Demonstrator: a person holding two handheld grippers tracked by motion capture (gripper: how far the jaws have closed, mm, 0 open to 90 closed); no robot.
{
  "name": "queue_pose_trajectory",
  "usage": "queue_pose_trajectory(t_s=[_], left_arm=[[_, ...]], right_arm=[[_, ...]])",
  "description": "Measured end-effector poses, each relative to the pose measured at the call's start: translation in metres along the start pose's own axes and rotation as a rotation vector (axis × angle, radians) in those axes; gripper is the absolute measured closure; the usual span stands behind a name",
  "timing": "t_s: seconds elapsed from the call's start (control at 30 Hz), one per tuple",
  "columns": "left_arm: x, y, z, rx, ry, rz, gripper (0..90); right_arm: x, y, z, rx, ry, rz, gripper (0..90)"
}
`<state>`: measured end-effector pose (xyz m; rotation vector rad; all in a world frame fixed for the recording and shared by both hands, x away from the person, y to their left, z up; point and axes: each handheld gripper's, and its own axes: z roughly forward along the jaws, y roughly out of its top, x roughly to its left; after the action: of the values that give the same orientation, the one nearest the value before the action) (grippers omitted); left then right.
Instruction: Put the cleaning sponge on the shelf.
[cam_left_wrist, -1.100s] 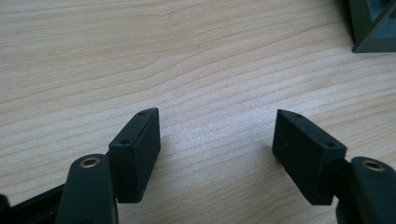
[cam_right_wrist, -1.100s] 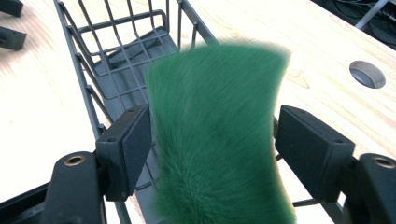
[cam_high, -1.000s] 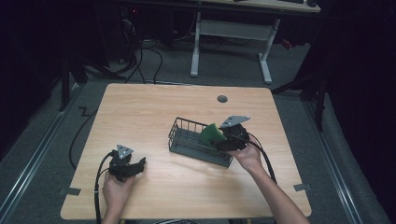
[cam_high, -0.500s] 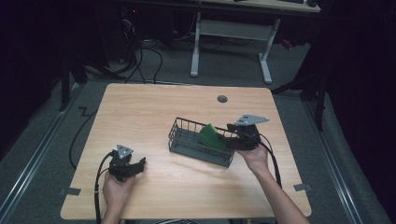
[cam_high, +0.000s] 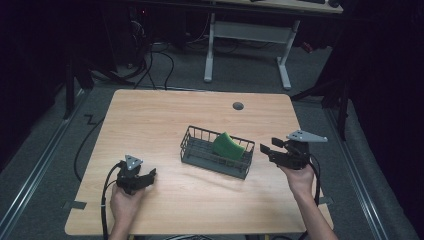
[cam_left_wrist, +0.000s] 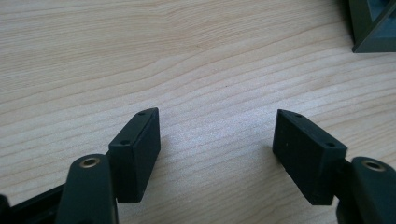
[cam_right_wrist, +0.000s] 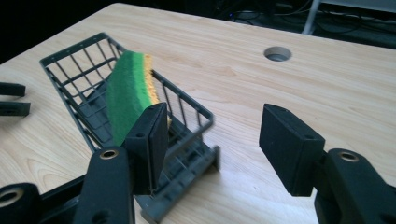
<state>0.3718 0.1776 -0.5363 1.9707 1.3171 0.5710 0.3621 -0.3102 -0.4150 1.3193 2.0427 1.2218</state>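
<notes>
I judge that the placing step is finished: the green sponge (cam_high: 228, 145) stands tilted inside the dark wire basket (cam_high: 200, 156), leaning against the wall on my right side, and nothing holds it. My right gripper (cam_high: 266, 148) is just beside that end of the basket, apart from it, with the jaws wide and empty. My left gripper (cam_high: 145, 176) rests low over the wooden table (cam_high: 150, 115), well apart from the basket on its left, also with jaws wide and nothing between them. I think the next move asks only for care: to take my right gripper away without touching the basket rim, because the sponge is leaning and a knock could tip it over the wall. If the sponge should lie flat, a light push from above would be needed, but I cannot say if this is wanted. The high view gives me the whole layout, both hands and the round hole (cam_high: 238, 106) in the table behind the basket. The right gripper view shows what the high view does not: the yellow layer on the back of the sponge (cam_right_wrist: 128, 95) and how its top edge rises above the basket (cam_right_wrist: 70, 63) rim. The left gripper view shows mostly bare wood between my jaws, and one corner of the basket (cam_left_wrist: 373, 23) at the upper edge.
</notes>
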Motion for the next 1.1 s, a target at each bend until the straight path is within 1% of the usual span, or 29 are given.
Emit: queue_pose_trajectory(t_s=[0.2, 0.53, 0.73, 1.0, 1.1], left_arm=[[0.000, 0.000, 0.000, 0.000, 0.000, 0.000, 32.6], [0.000, 0.000, 0.000, 0.000, 0.000, 0.000, 32.6], [0.000, 0.000, 0.000, 0.000, 0.000, 0.000, 32.6], [0.000, 0.000, 0.000, 0.000, 0.000, 0.000, 32.4], [0.000, 0.000, 0.000, 0.000, 0.000, 0.000, 32.4]], right_arm=[[-0.012, -0.014, -0.011, -0.015, -0.027, 0.041, 42.8], [-0.028, -0.041, -0.021, -0.020, -0.054, 0.101, 42.9], [-0.035, -0.056, -0.025, -0.018, -0.068, 0.141, 42.9], [-0.037, -0.082, -0.015, 0.012, -0.072, 0.174, 42.8], [-0.038, -0.088, -0.010, 0.024, -0.083, 0.173, 42.8]])
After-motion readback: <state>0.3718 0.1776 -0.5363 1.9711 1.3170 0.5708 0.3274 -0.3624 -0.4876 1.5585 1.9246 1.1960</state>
